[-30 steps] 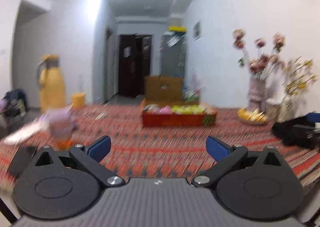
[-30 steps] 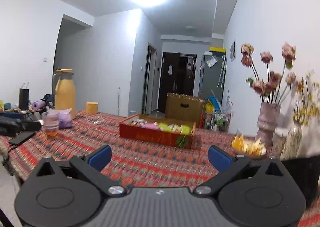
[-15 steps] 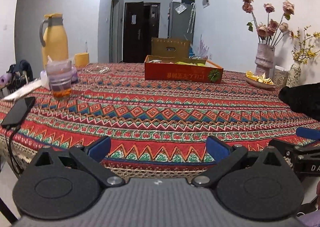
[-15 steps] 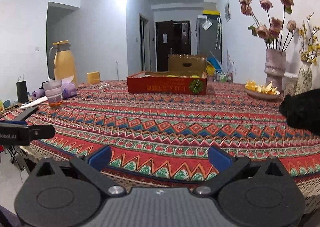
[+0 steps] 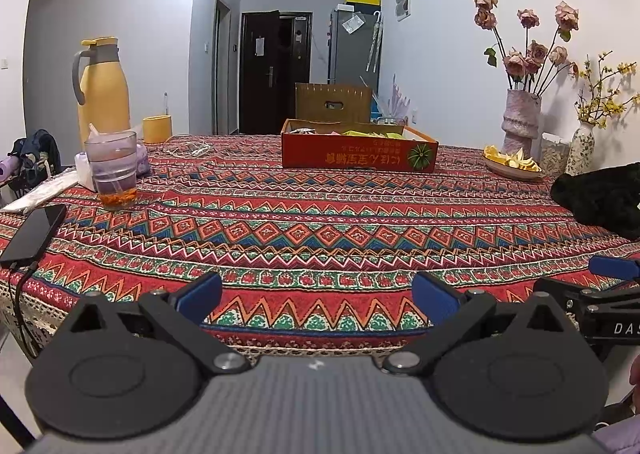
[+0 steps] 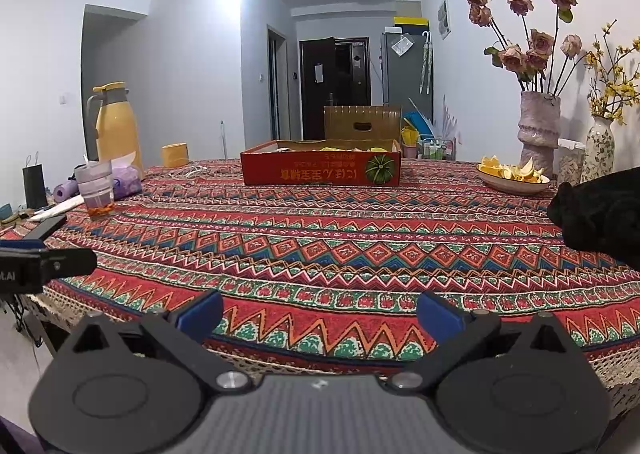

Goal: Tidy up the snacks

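A red cardboard box (image 5: 358, 154) holding several snack packets stands far back on the patterned tablecloth (image 5: 304, 222); it also shows in the right wrist view (image 6: 322, 168). My left gripper (image 5: 316, 296) is open and empty at the near table edge. My right gripper (image 6: 318, 314) is open and empty, also at the near edge. Each gripper's side shows in the other's view: the right one (image 5: 612, 294), the left one (image 6: 36, 262).
A glass of tea (image 5: 113, 170), a yellow jug (image 5: 102, 90), a small yellow cup (image 5: 157, 129) and a phone (image 5: 34, 232) are on the left. A plate of peels (image 5: 510, 166), vases (image 5: 520, 120) and a black cloth bundle (image 5: 600, 198) are on the right.
Both grippers dropped lower and pulled back to the near table edge. Their jaws stay open and empty.
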Demonstrator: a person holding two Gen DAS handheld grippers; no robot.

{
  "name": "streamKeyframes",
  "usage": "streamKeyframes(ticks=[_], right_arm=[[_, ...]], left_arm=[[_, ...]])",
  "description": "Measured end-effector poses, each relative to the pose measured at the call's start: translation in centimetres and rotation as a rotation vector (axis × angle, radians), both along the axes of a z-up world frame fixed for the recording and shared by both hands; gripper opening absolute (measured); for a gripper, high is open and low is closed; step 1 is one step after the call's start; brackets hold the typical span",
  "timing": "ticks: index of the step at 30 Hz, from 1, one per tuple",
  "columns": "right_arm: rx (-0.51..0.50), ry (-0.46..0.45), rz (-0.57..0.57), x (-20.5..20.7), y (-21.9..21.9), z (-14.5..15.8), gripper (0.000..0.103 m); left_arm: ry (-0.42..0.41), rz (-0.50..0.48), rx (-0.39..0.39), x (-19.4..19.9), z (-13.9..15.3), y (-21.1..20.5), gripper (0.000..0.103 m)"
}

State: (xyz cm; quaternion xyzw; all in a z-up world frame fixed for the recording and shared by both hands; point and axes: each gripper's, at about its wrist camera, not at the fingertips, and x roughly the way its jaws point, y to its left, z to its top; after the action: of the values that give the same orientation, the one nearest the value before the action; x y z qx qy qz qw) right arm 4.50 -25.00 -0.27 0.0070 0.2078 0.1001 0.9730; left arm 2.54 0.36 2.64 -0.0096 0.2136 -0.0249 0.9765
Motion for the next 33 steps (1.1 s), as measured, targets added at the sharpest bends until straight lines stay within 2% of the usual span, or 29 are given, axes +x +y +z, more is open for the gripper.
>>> streamKeyframes(ticks=[33], right_arm=[[-0.006, -0.002, 0.010, -0.18, 0.01, -0.03, 0.103]], left_arm=[[-0.007, -0.009, 0.016, -0.19, -0.03, -0.09, 0.103]])
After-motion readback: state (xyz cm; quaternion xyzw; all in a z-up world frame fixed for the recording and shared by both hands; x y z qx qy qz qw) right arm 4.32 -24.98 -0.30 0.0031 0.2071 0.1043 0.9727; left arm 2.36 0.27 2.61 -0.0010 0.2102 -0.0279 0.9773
